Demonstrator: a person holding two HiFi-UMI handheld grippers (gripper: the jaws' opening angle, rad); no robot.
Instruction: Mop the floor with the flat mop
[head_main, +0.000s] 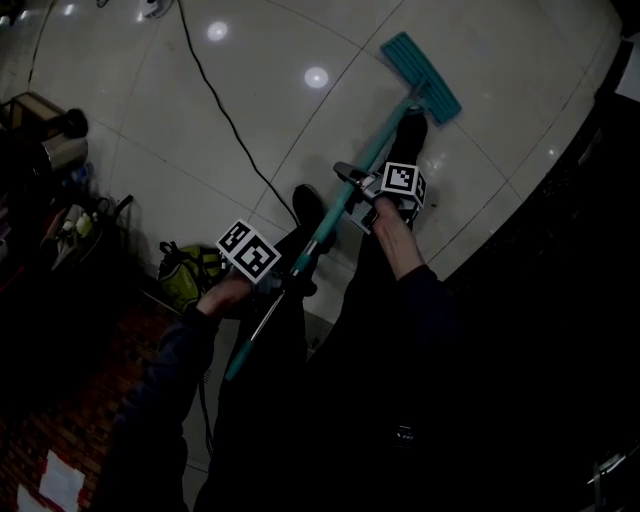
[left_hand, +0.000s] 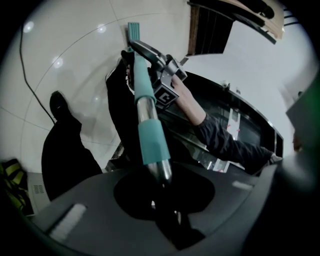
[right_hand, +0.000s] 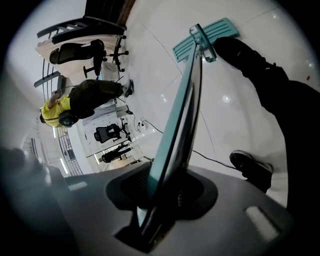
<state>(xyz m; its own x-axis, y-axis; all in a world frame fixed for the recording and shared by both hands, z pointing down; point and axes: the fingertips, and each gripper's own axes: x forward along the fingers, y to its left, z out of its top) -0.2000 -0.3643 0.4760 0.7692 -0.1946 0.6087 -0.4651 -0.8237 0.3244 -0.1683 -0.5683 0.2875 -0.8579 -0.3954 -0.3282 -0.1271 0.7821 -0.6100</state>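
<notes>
The flat mop has a teal head (head_main: 421, 76) lying on the pale tiled floor (head_main: 150, 120) at the far right. Its teal and metal handle (head_main: 330, 225) slants back to the lower left. My right gripper (head_main: 352, 182) is shut on the upper handle, and my left gripper (head_main: 290, 272) is shut on it lower down, near the end. In the left gripper view the handle (left_hand: 150, 135) runs out of the left gripper (left_hand: 162, 200) toward the mop head (left_hand: 134, 31). Along the right gripper (right_hand: 155, 210) the handle (right_hand: 177, 125) rises to the mop head (right_hand: 206, 36).
A black cable (head_main: 225, 110) crosses the tiles. A yellow-green bag (head_main: 190, 272) and cluttered shelves (head_main: 60, 200) sit at the left. A dark counter (head_main: 560, 250) borders the right. My shoes (head_main: 308, 205) stand beside the handle. A person in yellow (right_hand: 60, 110) and office chairs (right_hand: 107, 132) are far off.
</notes>
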